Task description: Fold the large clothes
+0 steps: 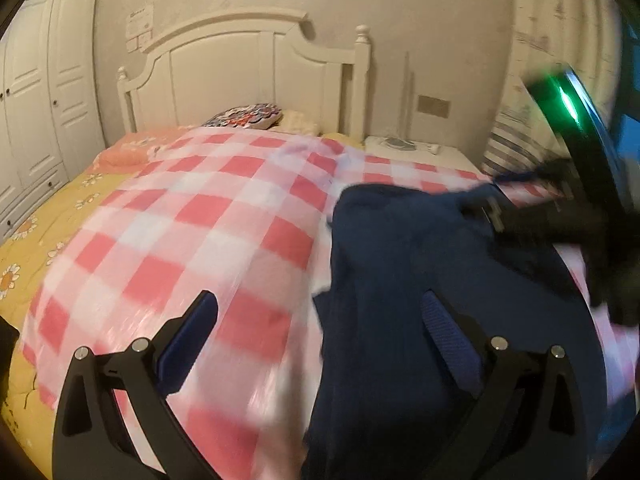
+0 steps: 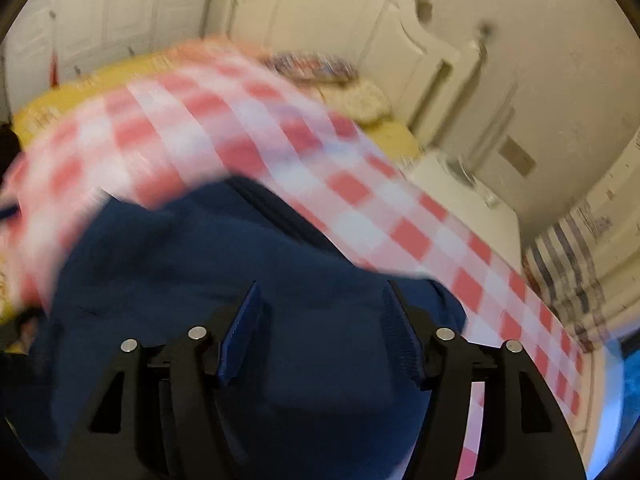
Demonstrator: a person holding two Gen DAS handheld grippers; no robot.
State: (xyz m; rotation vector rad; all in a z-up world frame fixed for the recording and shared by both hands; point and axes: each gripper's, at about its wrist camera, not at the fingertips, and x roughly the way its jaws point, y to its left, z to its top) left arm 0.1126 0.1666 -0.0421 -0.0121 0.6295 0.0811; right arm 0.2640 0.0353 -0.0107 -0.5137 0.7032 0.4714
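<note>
Navy garment point(image 1: 432, 280) lies under both my grippers: my left gripper point(image 1: 320, 320) is spread wide, one finger over the checked sheet point(image 1: 200, 208), the other over the navy cloth; my right gripper point(image 2: 320, 320) is spread too, pinching nothing. Its long axis runs from me toward the headboard point(image 1: 256, 68). It rests on the bed's pink-checked sheet; a white wardrobe point(image 1: 44, 92) stands left of the headboard.

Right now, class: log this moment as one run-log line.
left gripper: open | right gripper: open | navy garment: bunched on checked sheet
</note>
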